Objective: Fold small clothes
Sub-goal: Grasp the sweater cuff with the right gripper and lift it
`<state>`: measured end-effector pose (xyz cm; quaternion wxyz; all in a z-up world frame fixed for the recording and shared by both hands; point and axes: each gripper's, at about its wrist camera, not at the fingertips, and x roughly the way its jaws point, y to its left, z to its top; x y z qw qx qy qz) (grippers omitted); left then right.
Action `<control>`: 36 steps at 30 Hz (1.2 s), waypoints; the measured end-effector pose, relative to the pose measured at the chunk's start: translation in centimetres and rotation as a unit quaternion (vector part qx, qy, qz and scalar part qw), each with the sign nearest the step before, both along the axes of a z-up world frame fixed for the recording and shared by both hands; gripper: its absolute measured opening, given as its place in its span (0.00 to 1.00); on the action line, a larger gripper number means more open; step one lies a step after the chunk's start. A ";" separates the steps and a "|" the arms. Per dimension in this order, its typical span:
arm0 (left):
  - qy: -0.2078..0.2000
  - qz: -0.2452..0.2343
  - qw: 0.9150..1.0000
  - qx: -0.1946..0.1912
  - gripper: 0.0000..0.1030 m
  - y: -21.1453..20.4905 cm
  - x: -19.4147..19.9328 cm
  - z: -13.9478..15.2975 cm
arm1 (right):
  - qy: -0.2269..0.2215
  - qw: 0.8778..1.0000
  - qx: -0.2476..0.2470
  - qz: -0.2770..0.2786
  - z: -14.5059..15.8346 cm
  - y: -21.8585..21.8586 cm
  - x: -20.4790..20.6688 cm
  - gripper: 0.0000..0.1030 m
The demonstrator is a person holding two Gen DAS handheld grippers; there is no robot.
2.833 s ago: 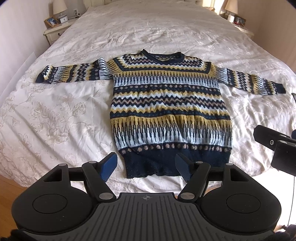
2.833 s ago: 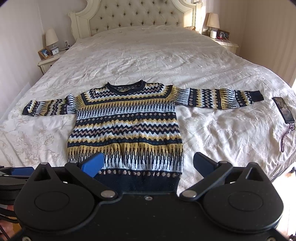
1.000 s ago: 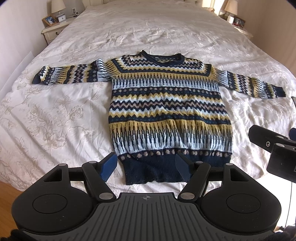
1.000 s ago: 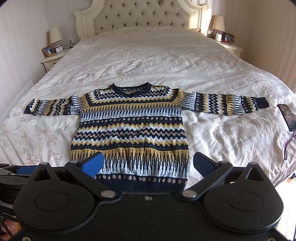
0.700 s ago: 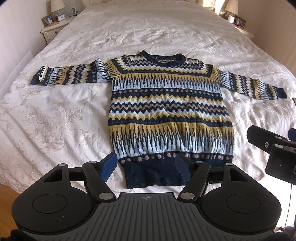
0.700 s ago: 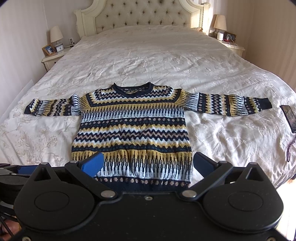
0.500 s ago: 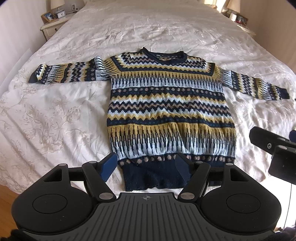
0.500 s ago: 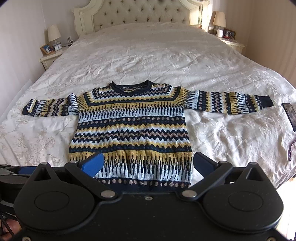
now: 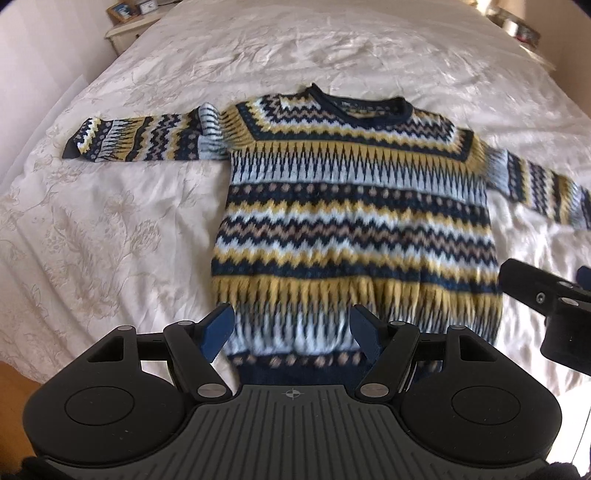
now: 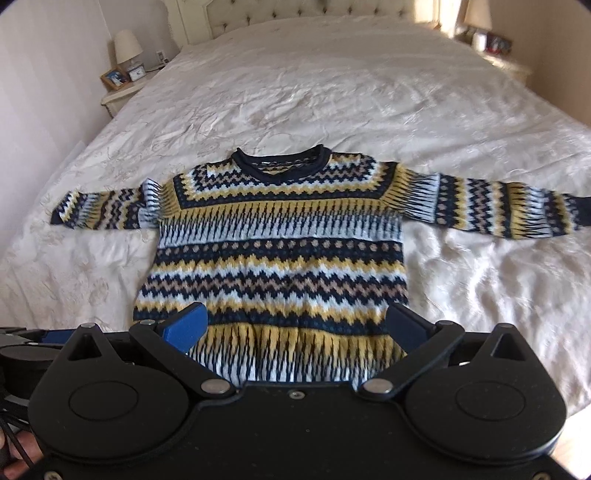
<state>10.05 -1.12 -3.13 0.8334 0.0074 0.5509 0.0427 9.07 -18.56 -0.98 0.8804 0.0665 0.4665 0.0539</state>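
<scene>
A small knitted sweater [image 9: 354, 221] with navy, yellow, pale blue and tan zigzag bands lies flat on the white bedspread [image 9: 110, 240], front up, collar away from me, both sleeves spread sideways. It also shows in the right wrist view [image 10: 280, 251]. My left gripper [image 9: 291, 330] is open and empty, above the sweater's lower left part near the hem. My right gripper [image 10: 295, 328] is open and empty, above the lower band of the sweater. The right gripper's body shows at the right edge of the left wrist view [image 9: 546, 299].
A nightstand [image 10: 122, 92] with a lamp, photo frame and clock stands left of the bed. A tufted headboard [image 10: 295, 14] is at the far end. A second nightstand [image 10: 495, 48] is at the far right. Wooden floor [image 9: 14, 376] shows at the bed's near left.
Both grippers have moved forward and lower over the sweater, so the hem now lies under their fingers. The sweater has not moved. Both stay open.
</scene>
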 end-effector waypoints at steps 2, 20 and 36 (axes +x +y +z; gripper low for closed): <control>-0.001 0.003 1.000 0.004 0.66 -1.0 1.2 0.2 | 0.009 1.000 0.013 0.008 -0.4 -1.1 1.7 0.99; -0.027 0.017 0.999 0.032 0.66 -10.6 9.1 2.2 | -0.087 0.996 0.028 0.009 -1.2 -13.4 11.3 0.99; -0.025 0.004 0.999 0.046 0.66 -13.5 12.5 1.8 | -0.030 0.965 -0.003 -0.260 -9.1 -37.9 15.3 0.99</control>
